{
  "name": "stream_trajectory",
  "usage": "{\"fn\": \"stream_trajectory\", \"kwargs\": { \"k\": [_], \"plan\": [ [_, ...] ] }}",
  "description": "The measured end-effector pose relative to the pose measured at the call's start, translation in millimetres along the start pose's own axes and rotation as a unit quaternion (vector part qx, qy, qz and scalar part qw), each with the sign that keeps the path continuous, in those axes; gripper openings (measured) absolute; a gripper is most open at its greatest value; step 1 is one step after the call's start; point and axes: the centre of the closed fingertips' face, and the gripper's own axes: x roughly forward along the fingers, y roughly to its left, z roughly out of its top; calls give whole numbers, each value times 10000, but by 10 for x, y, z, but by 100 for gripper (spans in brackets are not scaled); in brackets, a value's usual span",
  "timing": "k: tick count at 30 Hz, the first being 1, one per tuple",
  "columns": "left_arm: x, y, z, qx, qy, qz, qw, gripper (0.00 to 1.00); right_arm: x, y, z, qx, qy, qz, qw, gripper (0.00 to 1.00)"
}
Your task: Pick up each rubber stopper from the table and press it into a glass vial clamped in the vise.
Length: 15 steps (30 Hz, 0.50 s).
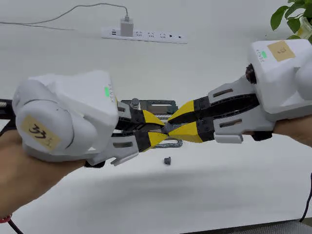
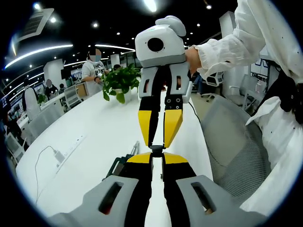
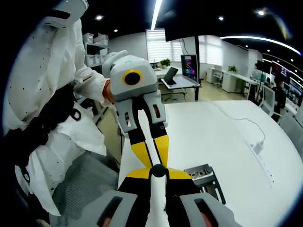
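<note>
My left gripper (image 1: 163, 130) and right gripper (image 1: 171, 127) meet tip to tip above the table. Between the tips sits a small dark rubber stopper (image 3: 158, 170), which also appears in the left gripper view as the stopper (image 2: 156, 150). Both pairs of jaws close on it from opposite sides. A second dark stopper (image 1: 167, 160) lies on the white table just in front of the grippers. Behind the tips stands the metal vise (image 1: 153, 105), seen too as the vise (image 3: 204, 176). The grippers hide whatever is clamped in it.
A white power strip (image 1: 146, 34) with a plugged-in charger and cable lies at the table's far edge. Green plant leaves (image 1: 292, 17) show at the far right. A grey mesh chair (image 2: 236, 142) stands beside the table, and people stand in the office behind.
</note>
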Motion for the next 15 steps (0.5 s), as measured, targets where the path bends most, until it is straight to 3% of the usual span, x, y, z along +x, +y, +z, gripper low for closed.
{"fn": "stream_trajectory", "kwargs": {
  "k": [6,15],
  "plan": [
    [-20,33,-12,-53,-50,77,9999,9,16,-27,23,18,13,33,10000,5],
    [-141,140,-195,-349,-30,339,9988,21,-10,-146,81,36,49,-48,10000,5]
  ]
}}
